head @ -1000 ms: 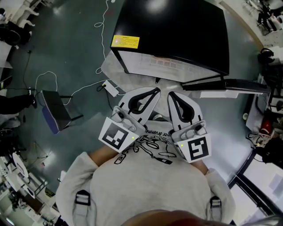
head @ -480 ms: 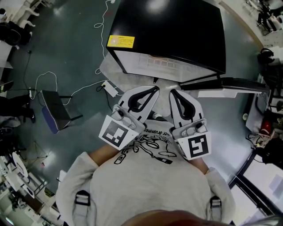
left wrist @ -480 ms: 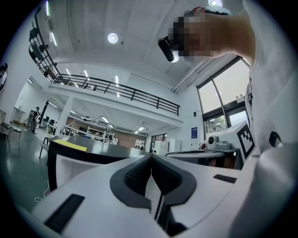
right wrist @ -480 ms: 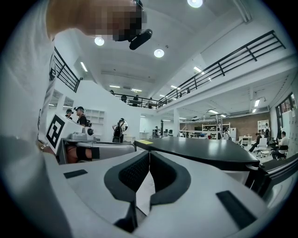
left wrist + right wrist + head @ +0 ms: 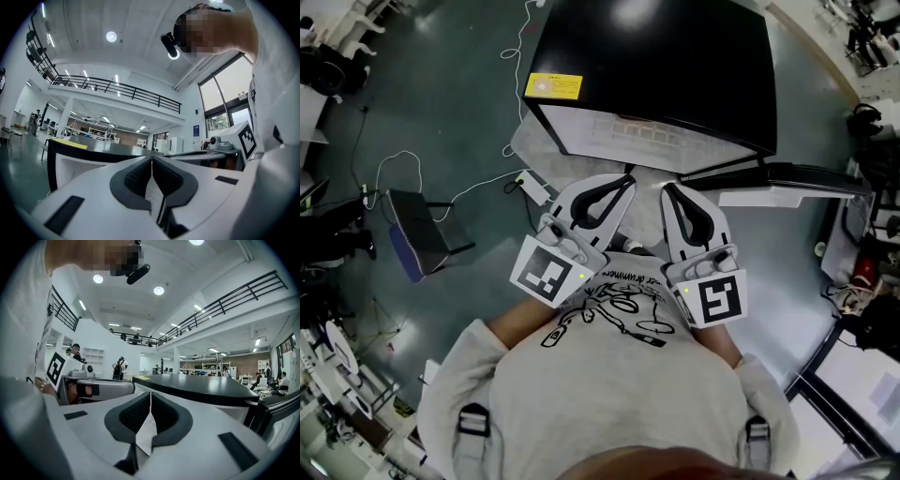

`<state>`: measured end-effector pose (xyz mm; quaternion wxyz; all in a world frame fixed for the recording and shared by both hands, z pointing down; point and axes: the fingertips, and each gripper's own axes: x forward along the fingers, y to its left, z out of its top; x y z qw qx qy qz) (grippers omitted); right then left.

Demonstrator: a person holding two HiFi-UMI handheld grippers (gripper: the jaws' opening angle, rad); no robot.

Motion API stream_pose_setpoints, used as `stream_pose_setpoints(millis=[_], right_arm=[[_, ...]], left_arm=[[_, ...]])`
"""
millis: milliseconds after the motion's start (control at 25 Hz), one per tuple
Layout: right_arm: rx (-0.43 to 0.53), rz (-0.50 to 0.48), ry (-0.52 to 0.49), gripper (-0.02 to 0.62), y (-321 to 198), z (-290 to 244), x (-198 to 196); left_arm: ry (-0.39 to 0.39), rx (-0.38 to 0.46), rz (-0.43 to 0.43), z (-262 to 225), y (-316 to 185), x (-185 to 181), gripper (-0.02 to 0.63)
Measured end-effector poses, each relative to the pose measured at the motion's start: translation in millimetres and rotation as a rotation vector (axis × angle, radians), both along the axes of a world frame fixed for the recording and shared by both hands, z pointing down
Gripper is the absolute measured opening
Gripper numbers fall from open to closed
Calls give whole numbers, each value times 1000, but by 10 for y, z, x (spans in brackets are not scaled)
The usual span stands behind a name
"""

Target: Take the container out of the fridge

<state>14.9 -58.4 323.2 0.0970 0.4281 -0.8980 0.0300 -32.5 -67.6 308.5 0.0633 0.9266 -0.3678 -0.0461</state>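
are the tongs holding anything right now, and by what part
Nothing is held: left tongs and right tongs are both shut and empty, near the fridge.

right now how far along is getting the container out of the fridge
Done: the fridge has its door open. In hand: nothing; the left hand-held gripper and right hand-held gripper are shut, empty, short of the opening. Left: reach in, grip the container (not made out), bring it out.
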Motion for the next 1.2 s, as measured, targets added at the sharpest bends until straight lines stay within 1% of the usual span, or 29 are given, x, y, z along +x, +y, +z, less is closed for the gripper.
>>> stream_pose_setpoints(millis=[440, 520, 560, 600, 720, 1200], right_arm=[[-6, 11, 5, 31, -78, 105, 60], [-7, 9, 4, 31, -96, 126, 67], [-9, 9, 4, 31, -104, 138, 73], [-11, 10, 3, 31, -113, 150, 80], [-20, 14, 0, 34, -153, 196, 101], [-49, 17, 7, 71, -283, 396, 138]], left_arm=[[-9, -30, 1, 127, -74, 22, 17], [-17, -30, -2, 154, -111, 5, 31], [-24, -24, -4, 162, -134, -8, 55], [-32, -18, -8, 167, -156, -20, 61], [-48, -13, -13, 204, -209, -42, 62], [-46, -46, -26, 407, -340, -4, 65]])
